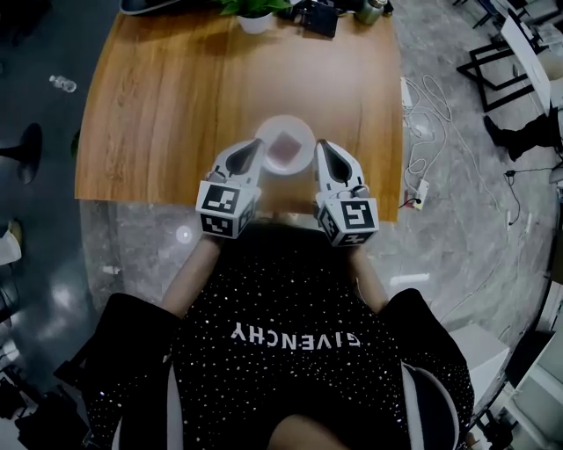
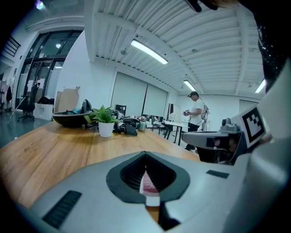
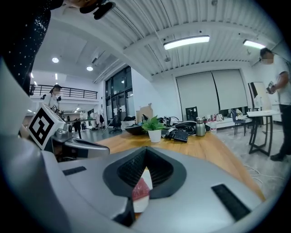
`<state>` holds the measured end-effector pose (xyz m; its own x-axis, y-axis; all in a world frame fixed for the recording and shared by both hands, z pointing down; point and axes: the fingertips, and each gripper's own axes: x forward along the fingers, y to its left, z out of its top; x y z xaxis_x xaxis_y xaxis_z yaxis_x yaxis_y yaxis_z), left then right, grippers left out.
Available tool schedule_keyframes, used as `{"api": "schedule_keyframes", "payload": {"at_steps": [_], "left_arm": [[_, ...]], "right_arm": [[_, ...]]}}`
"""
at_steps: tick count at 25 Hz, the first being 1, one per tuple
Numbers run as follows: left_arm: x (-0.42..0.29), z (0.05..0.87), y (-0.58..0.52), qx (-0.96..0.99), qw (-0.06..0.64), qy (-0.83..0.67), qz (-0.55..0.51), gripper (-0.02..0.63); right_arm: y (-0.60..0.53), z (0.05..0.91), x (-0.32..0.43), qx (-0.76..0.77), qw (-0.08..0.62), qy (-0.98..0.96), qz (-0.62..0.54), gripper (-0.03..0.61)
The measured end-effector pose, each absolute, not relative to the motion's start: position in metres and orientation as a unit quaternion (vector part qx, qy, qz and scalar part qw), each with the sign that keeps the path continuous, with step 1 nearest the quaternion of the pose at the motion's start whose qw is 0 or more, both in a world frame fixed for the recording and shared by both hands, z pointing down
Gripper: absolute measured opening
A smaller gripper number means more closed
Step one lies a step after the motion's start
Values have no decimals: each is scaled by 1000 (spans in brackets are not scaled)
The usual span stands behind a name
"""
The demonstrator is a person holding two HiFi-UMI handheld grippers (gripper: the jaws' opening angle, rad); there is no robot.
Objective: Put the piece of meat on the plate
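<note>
A pinkish-red piece of meat (image 1: 285, 147) lies on a small white plate (image 1: 280, 121) near the front edge of the wooden table (image 1: 176, 97). My left gripper (image 1: 257, 143) points at the plate's left side and my right gripper (image 1: 322, 145) at its right side. Both have their jaws together and hold nothing. In the left gripper view the meat (image 2: 148, 184) and plate (image 2: 152, 200) show through the hollow behind the shut tips (image 2: 145, 154). The right gripper view shows the same: meat (image 3: 141, 191) and plate (image 3: 141, 205) below the shut tips (image 3: 145, 149).
A potted plant (image 1: 255, 19) and dark bags (image 1: 317, 16) stand at the table's far edge, with a black bowl (image 2: 70, 119) and a metal bottle (image 3: 200, 127). Cables (image 1: 422, 132) lie on the floor to the right. A person (image 2: 195, 113) stands in the background.
</note>
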<state>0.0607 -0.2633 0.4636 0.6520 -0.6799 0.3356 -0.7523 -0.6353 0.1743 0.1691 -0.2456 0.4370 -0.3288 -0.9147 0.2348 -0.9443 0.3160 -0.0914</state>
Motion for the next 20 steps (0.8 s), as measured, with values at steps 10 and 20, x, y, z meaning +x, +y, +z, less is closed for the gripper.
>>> {"api": "schedule_keyframes", "payload": {"at_steps": [10,20], "left_arm": [[68,469,-263,900,151,-390,124,6],[78,474,-264,901,152,-385,132,6]], "right_arm": [[-244,439,174,580,71,-804,109,11],[-242,442,177,578,73,-804,115,11]]}}
